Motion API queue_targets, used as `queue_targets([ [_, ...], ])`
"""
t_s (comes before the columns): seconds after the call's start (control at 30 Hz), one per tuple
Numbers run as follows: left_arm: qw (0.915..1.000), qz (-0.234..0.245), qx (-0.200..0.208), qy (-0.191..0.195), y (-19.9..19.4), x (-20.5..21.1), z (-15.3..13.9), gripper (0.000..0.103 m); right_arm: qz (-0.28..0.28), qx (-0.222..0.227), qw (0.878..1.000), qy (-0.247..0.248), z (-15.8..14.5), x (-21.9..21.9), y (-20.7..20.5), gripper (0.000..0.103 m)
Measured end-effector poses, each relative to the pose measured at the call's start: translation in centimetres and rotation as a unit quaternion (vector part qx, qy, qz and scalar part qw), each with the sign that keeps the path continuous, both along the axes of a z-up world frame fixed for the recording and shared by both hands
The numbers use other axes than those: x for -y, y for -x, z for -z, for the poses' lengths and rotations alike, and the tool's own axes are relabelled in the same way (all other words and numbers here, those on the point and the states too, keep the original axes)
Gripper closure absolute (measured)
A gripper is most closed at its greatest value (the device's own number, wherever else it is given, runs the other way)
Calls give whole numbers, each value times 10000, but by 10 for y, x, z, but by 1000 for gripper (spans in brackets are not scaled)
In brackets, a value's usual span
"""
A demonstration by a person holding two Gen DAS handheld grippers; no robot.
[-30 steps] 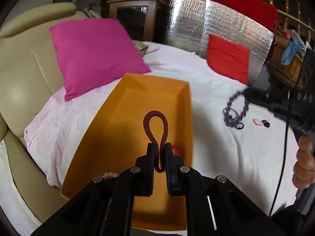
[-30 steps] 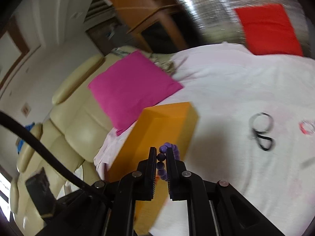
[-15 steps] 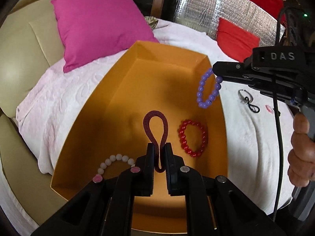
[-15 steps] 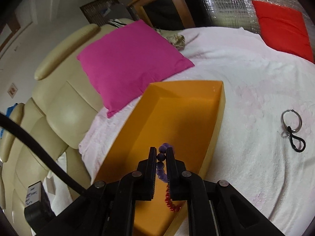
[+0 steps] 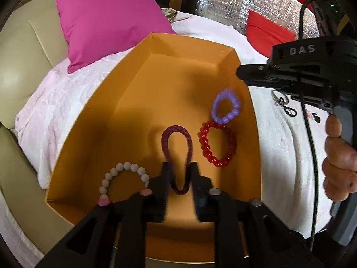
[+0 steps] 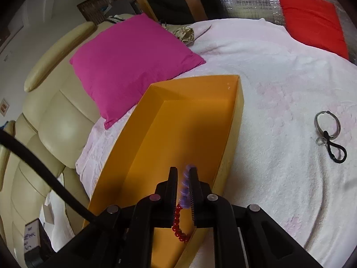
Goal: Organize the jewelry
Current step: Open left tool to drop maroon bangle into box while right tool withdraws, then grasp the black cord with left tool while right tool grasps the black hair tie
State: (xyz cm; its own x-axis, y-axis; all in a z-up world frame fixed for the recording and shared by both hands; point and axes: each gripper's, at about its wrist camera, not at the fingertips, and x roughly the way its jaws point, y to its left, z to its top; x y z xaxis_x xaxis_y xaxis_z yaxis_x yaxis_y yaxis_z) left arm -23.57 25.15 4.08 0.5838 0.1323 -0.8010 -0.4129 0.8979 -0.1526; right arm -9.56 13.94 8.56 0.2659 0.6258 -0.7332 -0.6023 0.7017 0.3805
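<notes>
An orange box (image 5: 107, 102) lies on the white bedspread; it also shows in the right wrist view (image 6: 200, 84). Inside lie a red bead bracelet (image 5: 217, 143) and a white bead bracelet (image 5: 125, 174). My left gripper (image 5: 179, 169) has parted its jaws around a dark maroon coil band (image 5: 177, 154) just over the box floor. A purple bead bracelet (image 5: 226, 107), blurred, is in the air below my right gripper (image 5: 243, 74). In the right wrist view my right gripper (image 6: 183, 176) is open, with the purple bracelet (image 6: 185, 187) dropping between its fingers above the red bracelet (image 6: 178, 223).
A magenta pillow (image 5: 107, 20) lies beyond the box and a red pillow (image 6: 312, 17) against a silver panel. A metal ring with a black loop (image 6: 328, 131) and a small pink piece (image 5: 312, 116) lie on the bedspread right of the box. A cream sofa (image 6: 51, 120) is at the left.
Both grippers moved over the box and opened. The purple bracelet left the right gripper and is falling toward the red one. The left jaws parted around the maroon band.
</notes>
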Motion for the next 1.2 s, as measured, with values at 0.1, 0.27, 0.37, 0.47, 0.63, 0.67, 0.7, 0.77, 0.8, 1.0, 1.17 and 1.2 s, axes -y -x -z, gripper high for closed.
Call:
queue_targets([
  [0.1,9999,-73,2,-130,2,1,-7,63,45,-10,9999,-109,-5,5,-3,90],
  [0.27,9994,-198,4,-300,5,1,-18,48,109,-9,9993,-345,-17,27,-10,90],
  [0.37,9988,-276,-17,-393,5,2,-26,44,195,19,9986,-498,-26,52,-19,90],
  [0.47,9985,-326,-7,-447,1,5,-34,42,388,20,9969,-683,-36,89,-31,87],
  [0.63,9977,-146,46,-662,-17,32,-53,39,978,263,9904,-940,-47,179,-55,84],
  [0.67,9973,-72,55,-722,-22,41,-57,39,1102,258,9885,-1001,-47,195,-60,84],
  [0.7,9970,-6,62,-772,-26,48,-59,39,1277,255,9857,-1072,-46,216,-66,84],
  [0.77,9959,196,71,-886,-38,67,-65,39,1695,240,9778,-1212,-40,259,-79,84],
  [0.8,9947,350,72,-967,-46,81,-68,39,1880,208,9734,-1294,-36,278,-83,83],
  [1.0,9857,1073,-100,-1295,-85,145,-67,38,2697,-205,9457,-1804,-1,366,-107,81],
  [1.17,9805,1512,-370,-1201,-116,184,-49,38,3021,-617,9308,-1963,31,402,-120,81],
  [1.2,9800,1551,-415,-1178,-121,189,-46,38,3062,-759,9286,-1953,35,407,-125,81],
])
